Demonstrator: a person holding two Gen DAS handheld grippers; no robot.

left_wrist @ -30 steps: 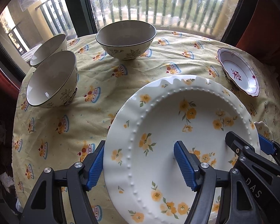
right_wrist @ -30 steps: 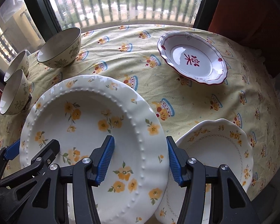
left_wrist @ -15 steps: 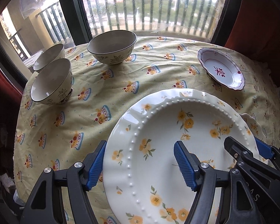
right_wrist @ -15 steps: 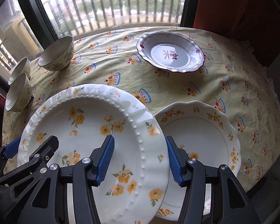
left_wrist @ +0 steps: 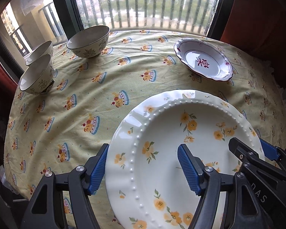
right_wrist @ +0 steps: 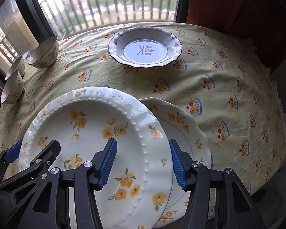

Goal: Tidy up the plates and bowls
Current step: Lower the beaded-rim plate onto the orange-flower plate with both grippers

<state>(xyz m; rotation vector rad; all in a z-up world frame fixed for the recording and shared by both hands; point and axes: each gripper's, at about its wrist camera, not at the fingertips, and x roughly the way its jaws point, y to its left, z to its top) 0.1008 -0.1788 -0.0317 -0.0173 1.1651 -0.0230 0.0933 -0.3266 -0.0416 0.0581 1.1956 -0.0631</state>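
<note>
- Plate [left_wrist: 181,162]: you are holding this big glossy white dish between both grippers, above the near edge of the table [left_wrist: 104,87]; its rim is fluted, a ring of raised beads is running inside it, and orange flowers are scattered over the glaze.
- Left gripper [left_wrist: 143,168]: its ribbed blue pads [left_wrist: 188,169] are straddling the plate's left rim, one outside, one over the well; jaws are standing fairly wide, and you cannot tell whether the pads are pressing.
- Right gripper [right_wrist: 143,164]: it is straddling the right rim the same way, jaws about half spread; contact is likewise unclear.
- Second plate [right_wrist: 183,131]: a smaller scalloped dish with flowers and a lattice band is lying on the cloth, partly under the big plate's right edge.
- Red-rimmed dish [right_wrist: 145,47]: deep, wavy-edged and shiny, it is sitting at the far side, well apart.
- Bowls [left_wrist: 87,42]: three round cream bowls with leaf prints and dark rims are standing far left; two are touching.
- Tablecloth [right_wrist: 228,80]: soft yellow fabric, wrinkled, is draping over the round table.
</note>
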